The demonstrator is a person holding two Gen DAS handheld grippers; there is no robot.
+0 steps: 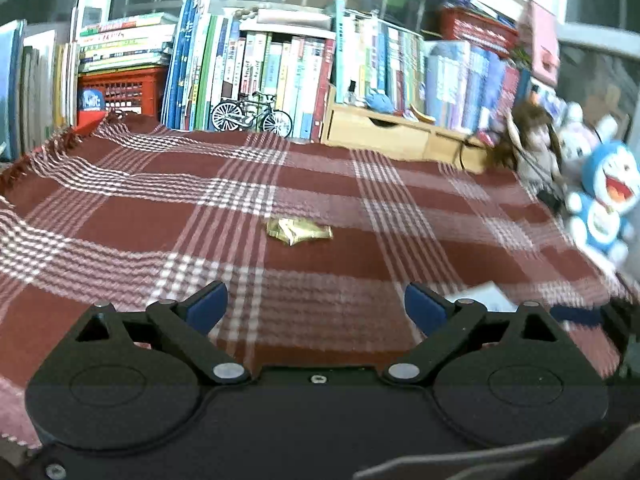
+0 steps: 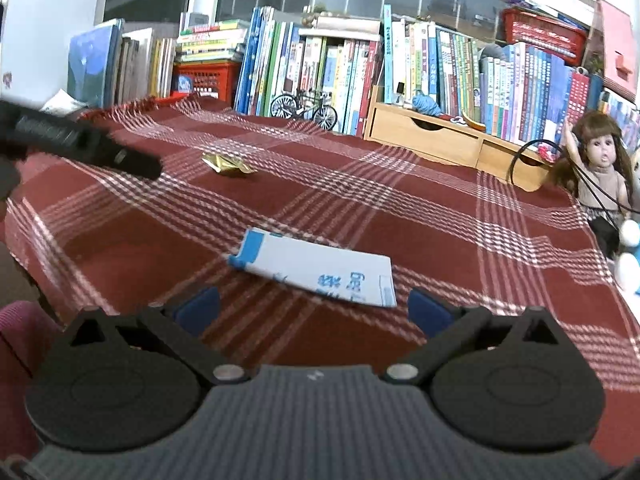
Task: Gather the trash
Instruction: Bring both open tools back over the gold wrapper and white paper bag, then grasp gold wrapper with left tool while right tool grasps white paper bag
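A crumpled gold wrapper (image 1: 298, 231) lies on the red plaid cloth (image 1: 120, 216), a short way ahead of my left gripper (image 1: 316, 306). That gripper is open, with nothing between its blue pads. The same gold wrapper (image 2: 228, 165) shows far left in the right wrist view. A flat white and blue packet (image 2: 316, 266) lies on the cloth (image 2: 440, 216) just ahead of my right gripper (image 2: 314, 310), which is open and empty. A corner of the packet (image 1: 482, 296) shows beside the left gripper's right finger. The left gripper's black body (image 2: 80, 140) reaches in at the left.
Rows of books (image 2: 400, 68) line the back, with a red crate (image 1: 120, 90), a model bicycle (image 1: 252, 116) and a wooden drawer box (image 2: 440, 136). A doll (image 2: 600, 172) and a blue plush toy (image 1: 604, 200) stand at the right edge of the table.
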